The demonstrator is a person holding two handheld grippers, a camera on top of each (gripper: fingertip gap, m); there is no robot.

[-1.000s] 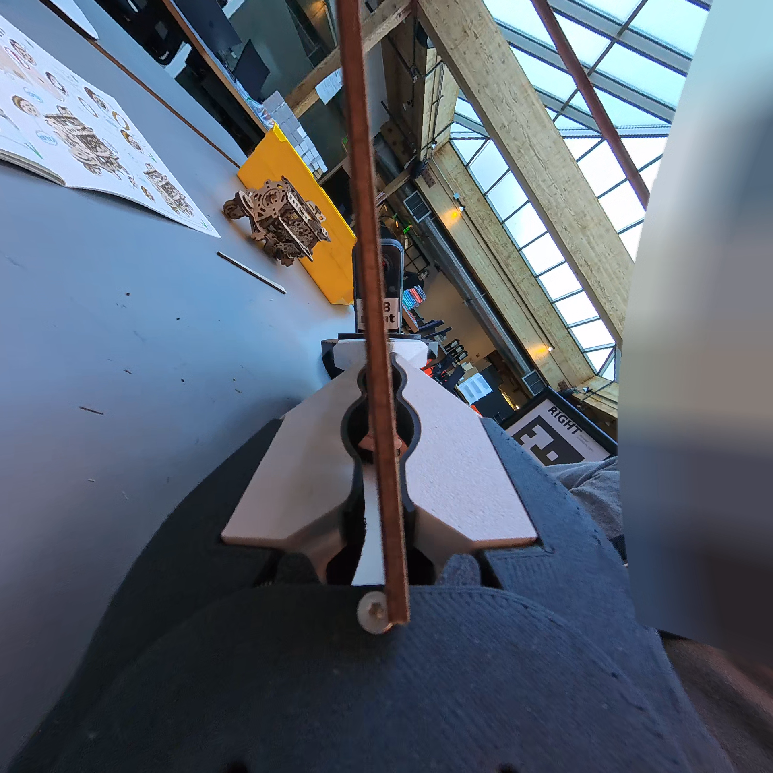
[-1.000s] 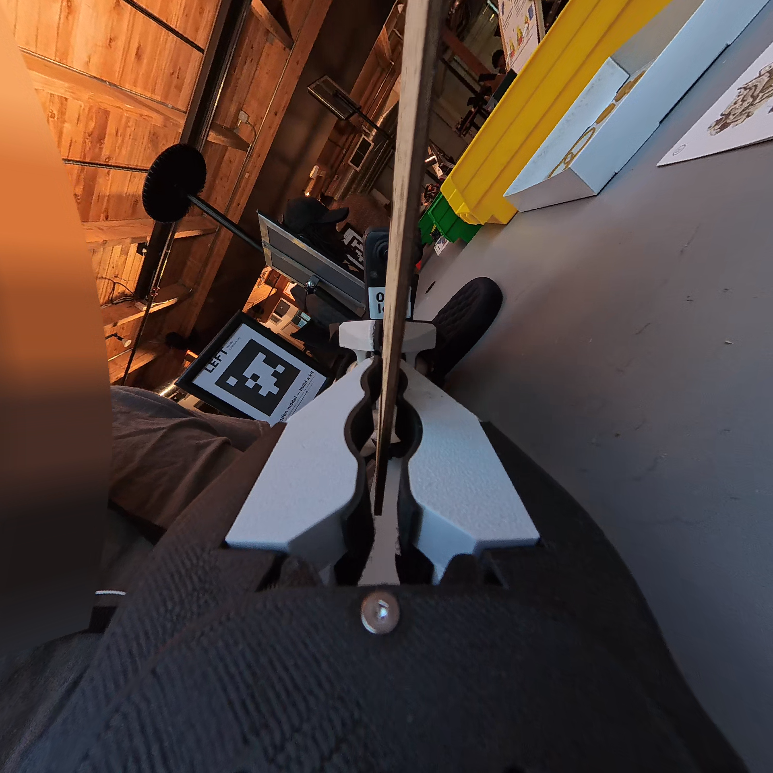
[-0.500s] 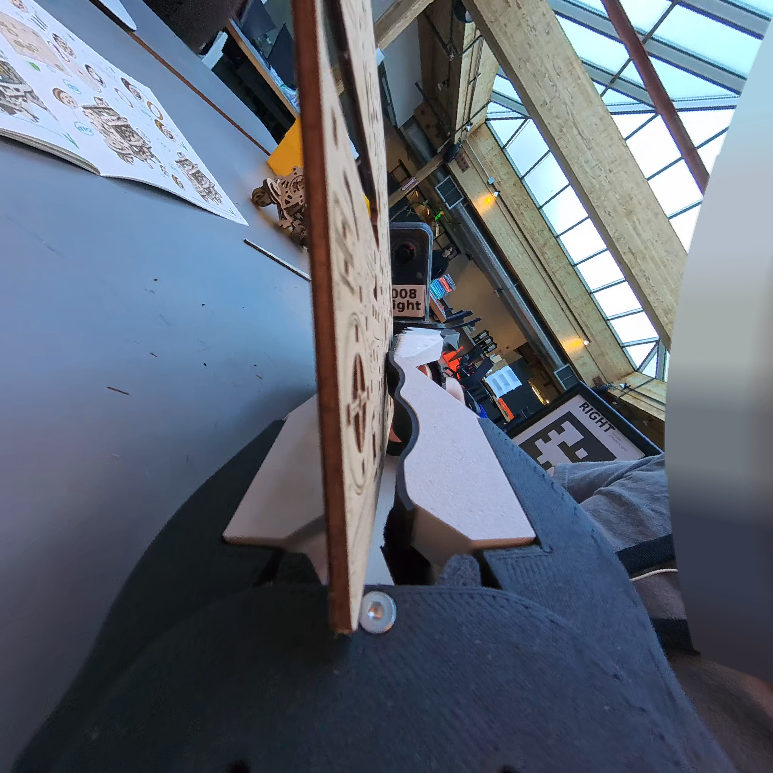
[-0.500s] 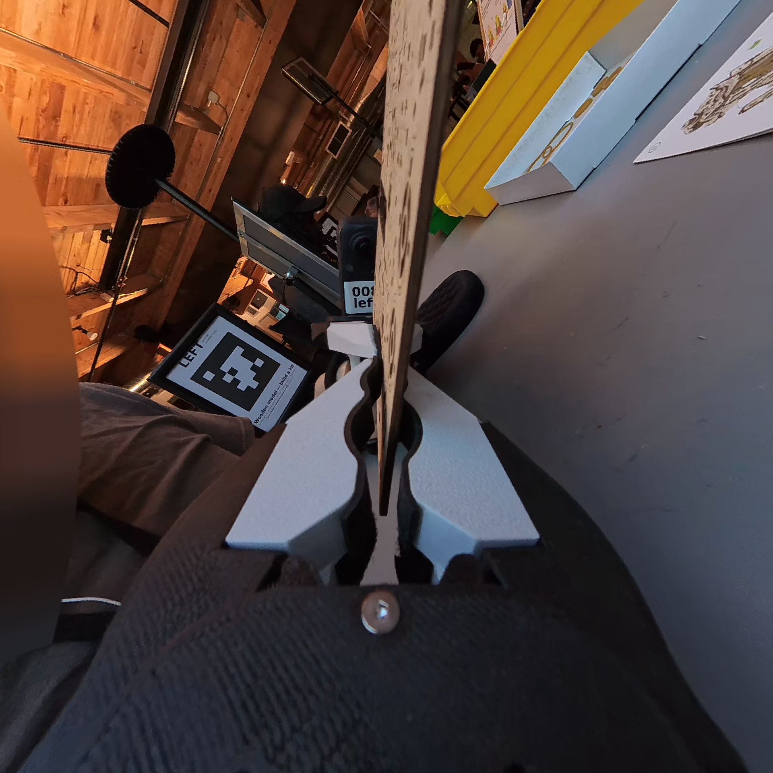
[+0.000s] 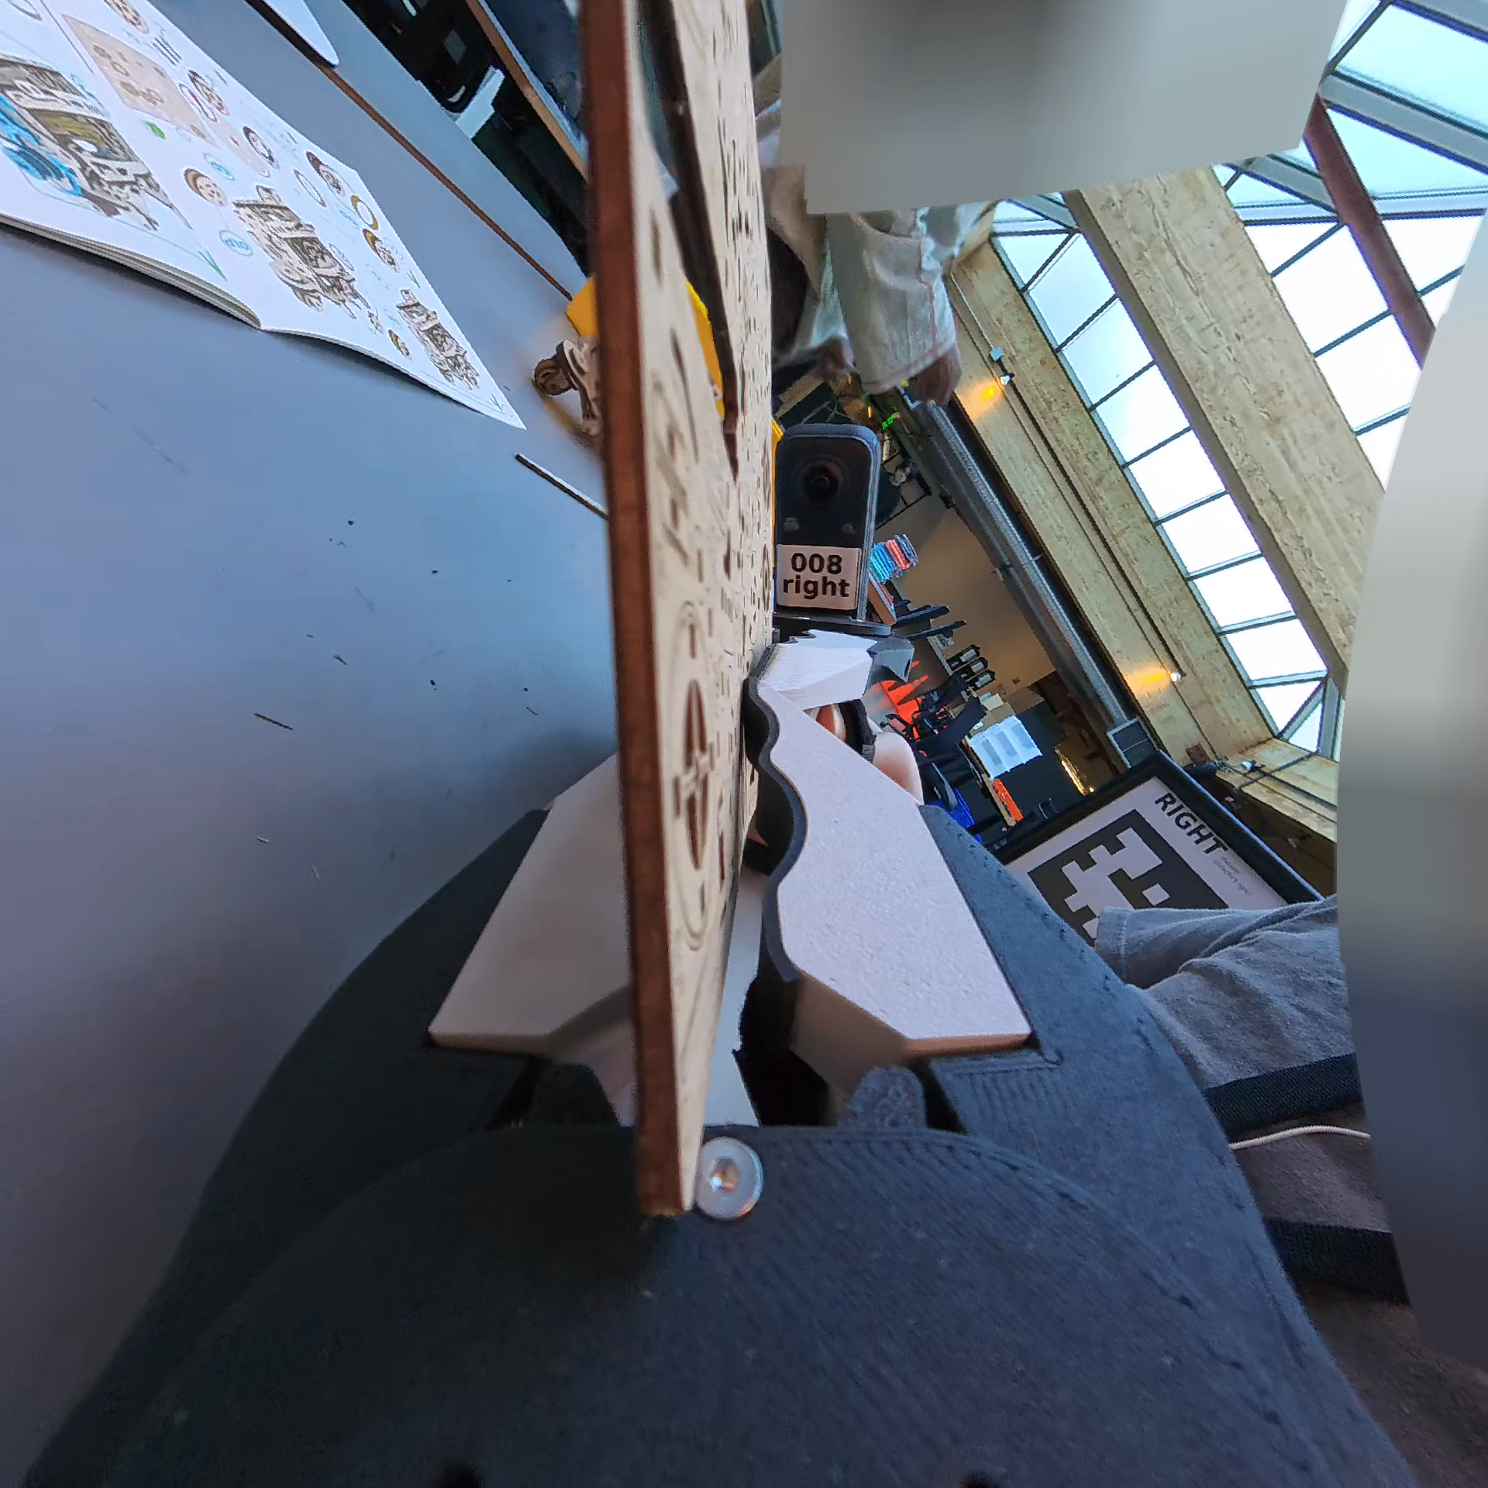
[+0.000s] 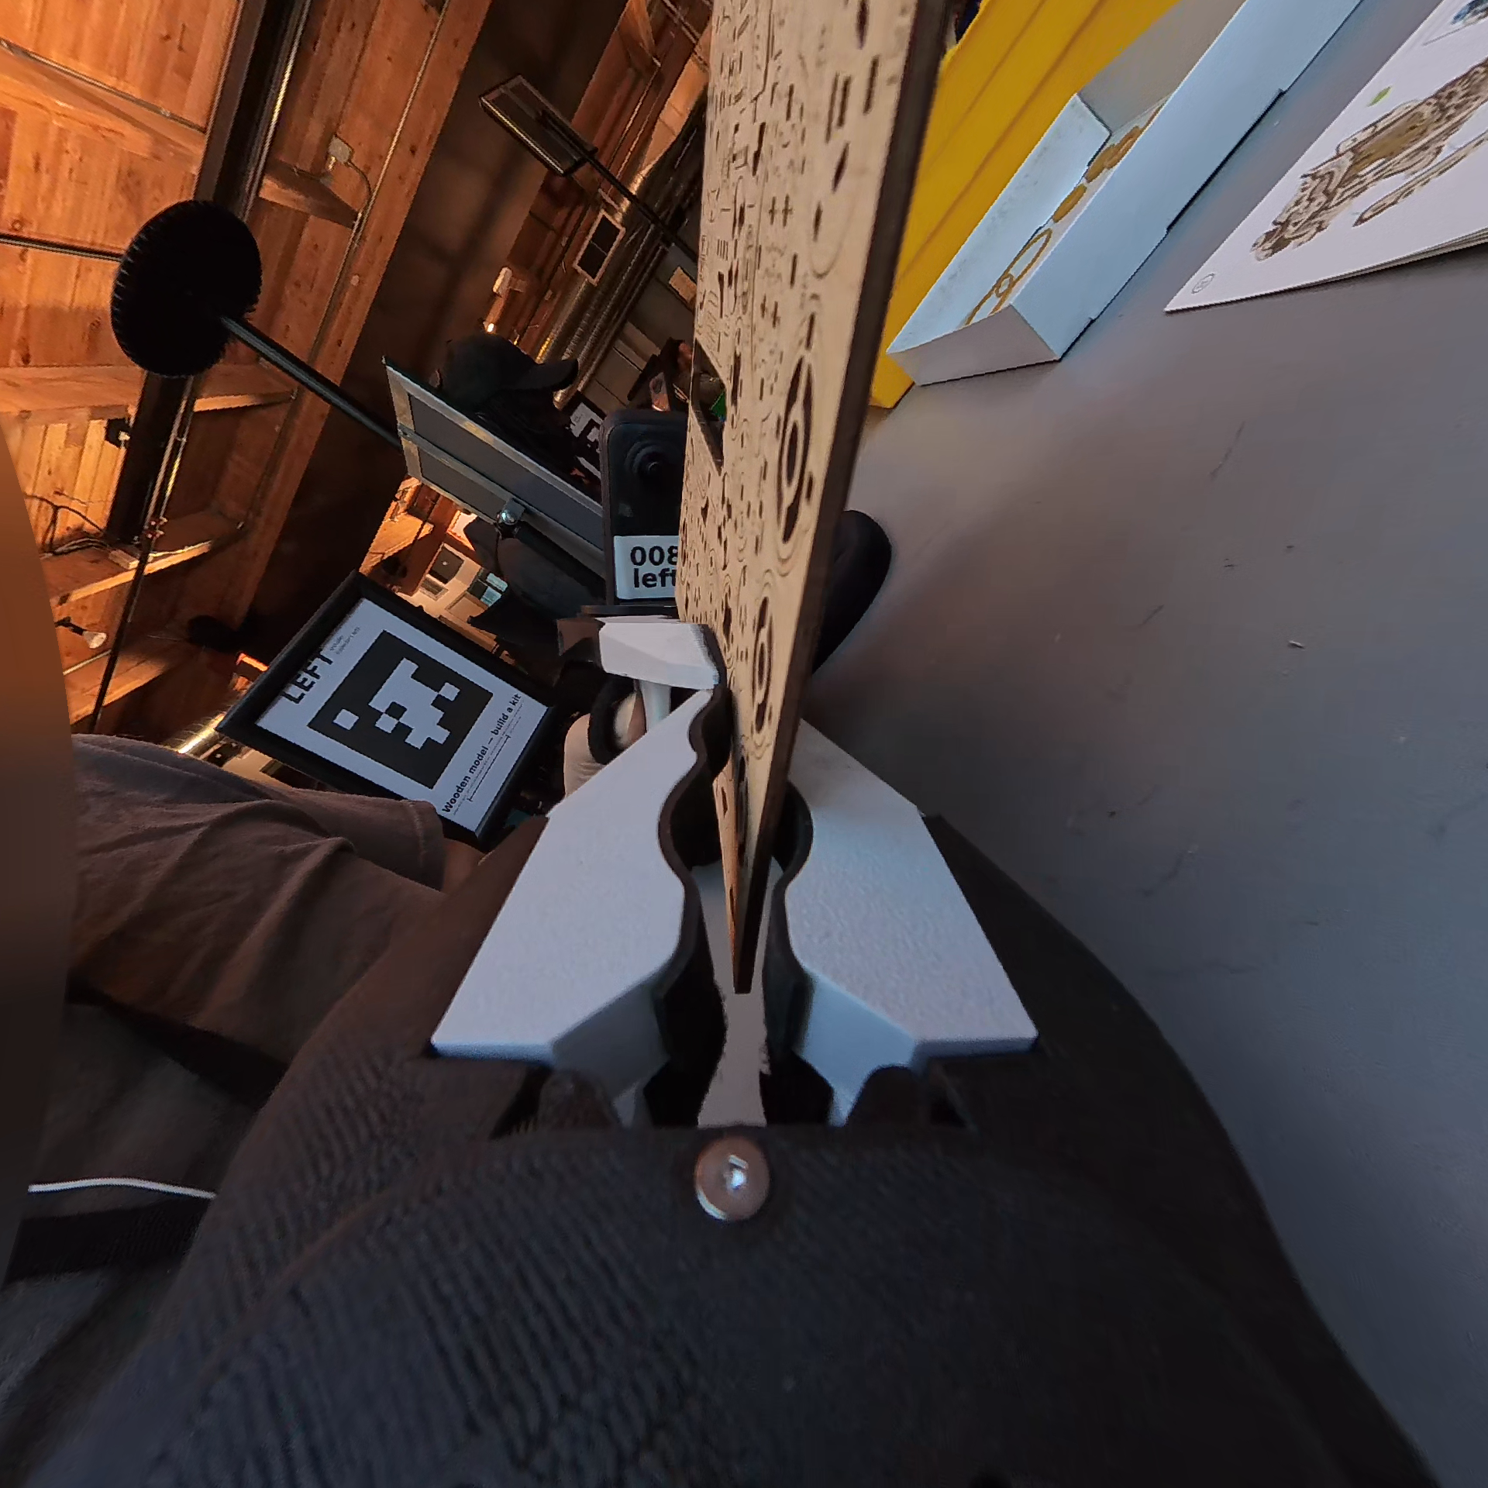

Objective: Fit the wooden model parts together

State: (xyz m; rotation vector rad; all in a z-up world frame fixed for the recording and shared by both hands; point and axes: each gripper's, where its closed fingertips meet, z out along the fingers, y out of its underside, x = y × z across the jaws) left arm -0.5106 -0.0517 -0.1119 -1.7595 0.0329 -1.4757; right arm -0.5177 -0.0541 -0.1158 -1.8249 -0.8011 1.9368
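Left wrist view first: the left gripper has its jaws pinching a thin wooden sheet, laser-cut all over with model parts, held on edge so it runs straight up out of the frame. It sits above the grey counter, not touching it. On the far side of the sheet the right gripper faces back at the camera, with its own small camera on top, and its white tips sit right against the sheet.

Left of the sheet, an open instruction booklet lies flat on the counter. Just beside the sheet's left edge a small wooden model pokes out, mostly hidden behind it, with a bit of yellow bin behind that. A thin wooden stick lies on the counter near the model. Right of the sheet, a framed marker card stands next to a grey sleeve.

Right wrist view: the right gripper also has its jaws clamped on the wooden sheet, gripping its near edge. Beyond the sheet the left gripper holds the opposite end. Right of the sheet there's a yellow bin, a white box in front of it, and the booklet on the counter. Left of the sheet, another framed marker card stands behind a brown sleeve.
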